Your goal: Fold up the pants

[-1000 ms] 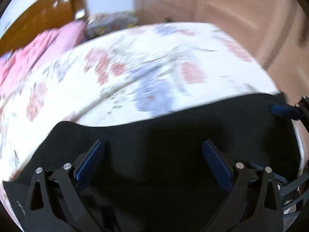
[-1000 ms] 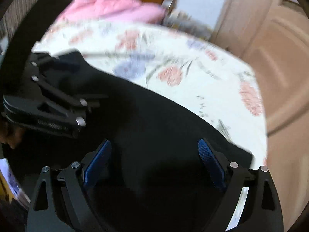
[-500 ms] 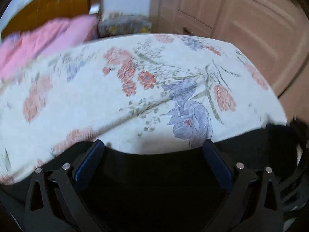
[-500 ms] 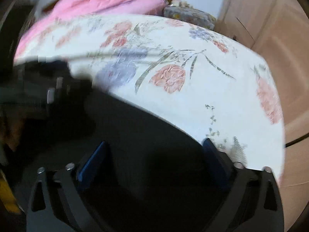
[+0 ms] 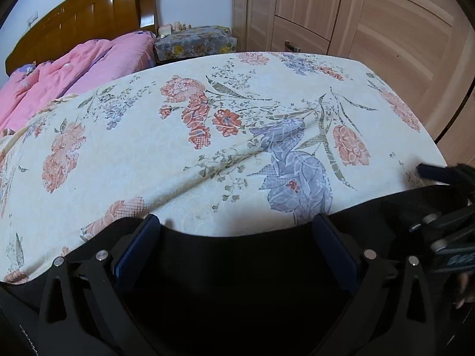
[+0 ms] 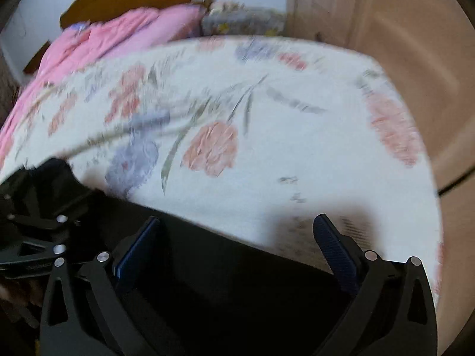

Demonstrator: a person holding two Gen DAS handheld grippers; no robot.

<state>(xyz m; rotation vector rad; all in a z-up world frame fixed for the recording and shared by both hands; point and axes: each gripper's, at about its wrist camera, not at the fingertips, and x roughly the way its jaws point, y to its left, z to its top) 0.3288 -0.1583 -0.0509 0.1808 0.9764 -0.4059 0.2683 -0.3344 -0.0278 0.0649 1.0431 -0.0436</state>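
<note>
Step in hand: judged early; black pants (image 5: 237, 281) lie along the near edge of the bed (image 5: 207, 154), no finished fold visible.
Pants position: dark cloth spans the near edge toward the near right corner; upper hem line runs just past both sets of fingertips.
Left gripper (image 5: 237, 228): fingers spread wide, nothing pinched; pants lie under and between them.
Right gripper (image 6: 237, 228): fingers likewise spread, empty; view motion-blurred, contact with cloth cannot be told.
Next move: likely calls for closing each gripper on a pants edge, both at matching points, before lifting.
Containers: none seen; floral sheet (image 6: 267, 178) carries only the pants here.
Far end: pink quilt (image 5: 74, 71) by the headboard, well apart.
</note>
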